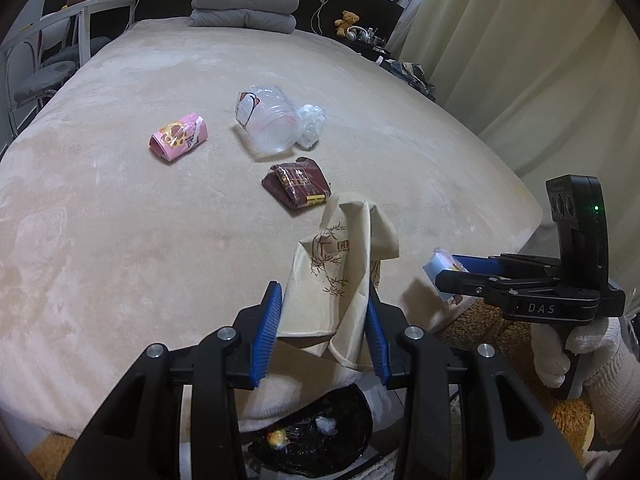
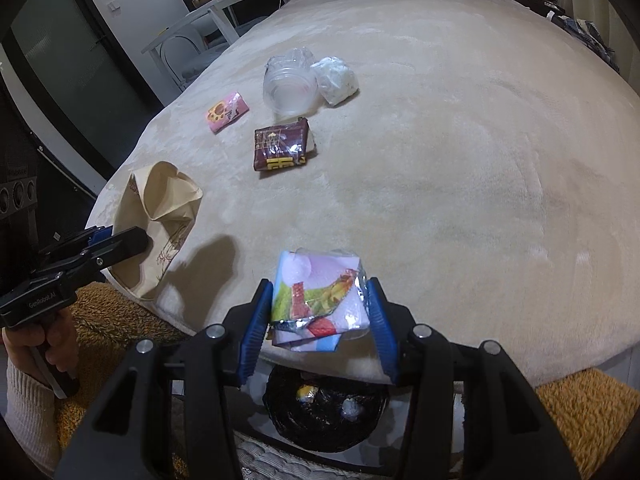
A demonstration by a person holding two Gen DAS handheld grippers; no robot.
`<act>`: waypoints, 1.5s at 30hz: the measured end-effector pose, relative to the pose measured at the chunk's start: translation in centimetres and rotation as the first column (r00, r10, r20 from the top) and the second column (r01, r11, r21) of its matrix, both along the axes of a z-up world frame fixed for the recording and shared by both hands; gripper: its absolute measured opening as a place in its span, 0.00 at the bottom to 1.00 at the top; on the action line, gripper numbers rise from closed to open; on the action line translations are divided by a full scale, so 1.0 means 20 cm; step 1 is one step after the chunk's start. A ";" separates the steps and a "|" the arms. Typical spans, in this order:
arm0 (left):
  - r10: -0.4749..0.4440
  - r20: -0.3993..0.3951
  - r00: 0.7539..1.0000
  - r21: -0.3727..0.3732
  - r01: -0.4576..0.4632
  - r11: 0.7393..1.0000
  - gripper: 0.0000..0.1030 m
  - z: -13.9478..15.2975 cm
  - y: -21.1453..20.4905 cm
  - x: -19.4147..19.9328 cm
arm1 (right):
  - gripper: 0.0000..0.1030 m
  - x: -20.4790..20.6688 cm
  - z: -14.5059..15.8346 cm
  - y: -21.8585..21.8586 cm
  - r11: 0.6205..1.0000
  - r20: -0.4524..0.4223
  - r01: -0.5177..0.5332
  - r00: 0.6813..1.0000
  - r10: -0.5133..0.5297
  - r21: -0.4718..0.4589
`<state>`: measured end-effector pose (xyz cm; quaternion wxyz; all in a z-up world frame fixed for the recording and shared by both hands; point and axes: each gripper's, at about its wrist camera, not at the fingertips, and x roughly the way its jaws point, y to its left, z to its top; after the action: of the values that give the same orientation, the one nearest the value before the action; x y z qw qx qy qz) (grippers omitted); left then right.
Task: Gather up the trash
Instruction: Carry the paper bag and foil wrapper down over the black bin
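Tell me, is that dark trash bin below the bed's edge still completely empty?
No. The black-lined bin already holds a yellowish scrap and a small whitish wad, seen between the right gripper's fingers.

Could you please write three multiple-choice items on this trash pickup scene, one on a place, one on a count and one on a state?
1. Where is the black-lined bin?
A. on the bed
B. below the near bed edge, under both grippers
C. beside the folded grey blanket

2. How many pieces of trash lie loose on the bed?
A. two
B. four
C. six

3. What is the left gripper doing?
A. standing open over the bed
B. shut on the beige paper bag
C. shut on a bottle

Answers:
1 B, the bin shows beneath the fingers in both wrist views.
2 B, the pink wrapper, clear plastic cup, crumpled clear plastic and maroon packet lie there.
3 B, the blue pads press on the bag from both sides, while the right gripper holds the colourful foil packet.
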<state>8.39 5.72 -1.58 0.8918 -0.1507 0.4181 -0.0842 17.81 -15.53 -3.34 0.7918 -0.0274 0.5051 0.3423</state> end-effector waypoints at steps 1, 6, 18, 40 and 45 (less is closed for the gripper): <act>0.001 -0.001 1.000 -0.005 -0.001 1.000 0.38 -0.01 -0.01 -0.02 | 0.46 -0.02 -0.01 -0.01 1.000 -0.004 -0.001 1.000 0.001 0.001; 0.002 -0.006 1.000 -0.019 -0.002 1.000 0.38 -0.04 -0.05 -0.11 | 0.46 -0.13 -0.03 -0.03 1.000 -0.013 -0.005 1.000 0.005 0.007; -0.012 -0.036 0.999 -0.048 0.011 0.999 0.38 -0.11 -0.17 -0.30 | 0.46 -0.29 -0.07 -0.08 1.000 -0.025 -0.011 1.000 0.012 0.009; -0.096 -0.316 0.944 0.028 0.111 0.993 0.38 -0.44 -0.37 -0.29 | 0.46 -0.33 -0.30 -0.05 0.994 -0.217 -0.061 0.975 0.041 -0.086; -0.100 -0.396 0.913 0.044 0.128 0.991 0.39 -0.53 -0.40 -0.27 | 0.46 -0.32 -0.38 -0.02 0.989 -0.275 -0.071 0.961 0.032 -0.132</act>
<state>2.90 -2.36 -12.25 0.7882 -0.1090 0.5990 -0.0897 11.39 -15.99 -11.02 0.7018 -0.0490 0.6310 0.3269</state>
